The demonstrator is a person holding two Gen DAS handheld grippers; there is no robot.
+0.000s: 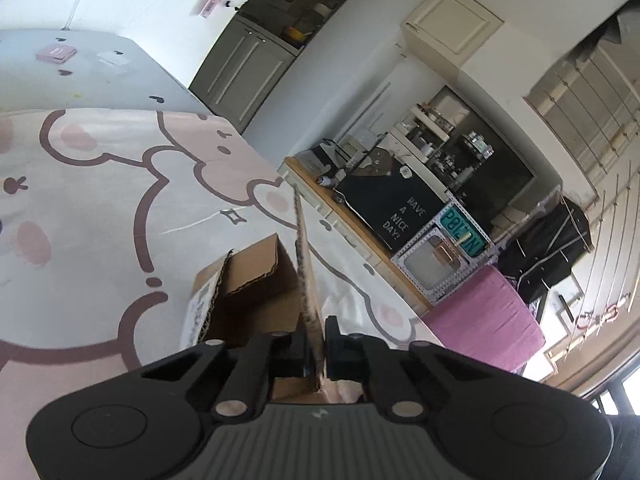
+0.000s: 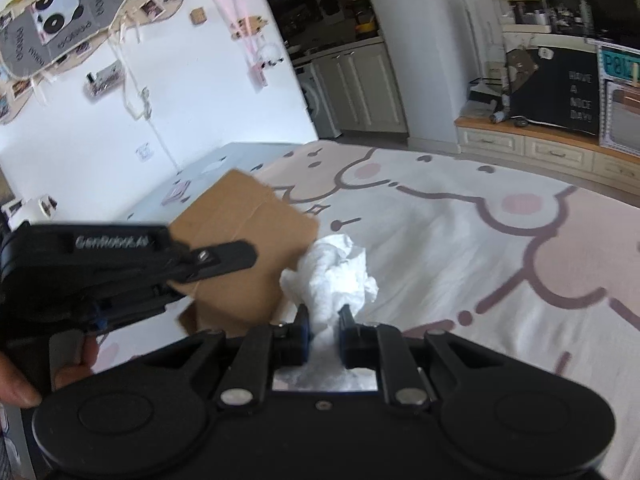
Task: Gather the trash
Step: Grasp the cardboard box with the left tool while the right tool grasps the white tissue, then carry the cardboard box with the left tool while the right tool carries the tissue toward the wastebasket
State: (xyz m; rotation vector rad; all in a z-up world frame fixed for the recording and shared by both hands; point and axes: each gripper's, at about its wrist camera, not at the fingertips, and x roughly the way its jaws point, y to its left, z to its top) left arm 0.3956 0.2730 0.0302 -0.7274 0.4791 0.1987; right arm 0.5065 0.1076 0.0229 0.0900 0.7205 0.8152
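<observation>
Cardboard flap (image 1: 306,264) pinched in left claw (image 1: 316,340); right claw (image 2: 323,330) grips tissue (image 2: 332,276).

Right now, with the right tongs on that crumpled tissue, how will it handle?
The crumpled tissue is probably very light and floppy: it bulges loosely beyond the right tongs. It likely squashes rather than slips, pinched at a narrow neck. It may sag or flutter when moved.

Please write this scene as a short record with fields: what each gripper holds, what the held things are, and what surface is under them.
left gripper: shut on the cardboard box flap
cardboard box: brown, open, flap seen edge-on in the left wrist view
right gripper: shut on the crumpled tissue
crumpled tissue: white, beside the box in the right wrist view
surface: rug, white and pink cartoon pattern
tissue in box: not yet
</observation>
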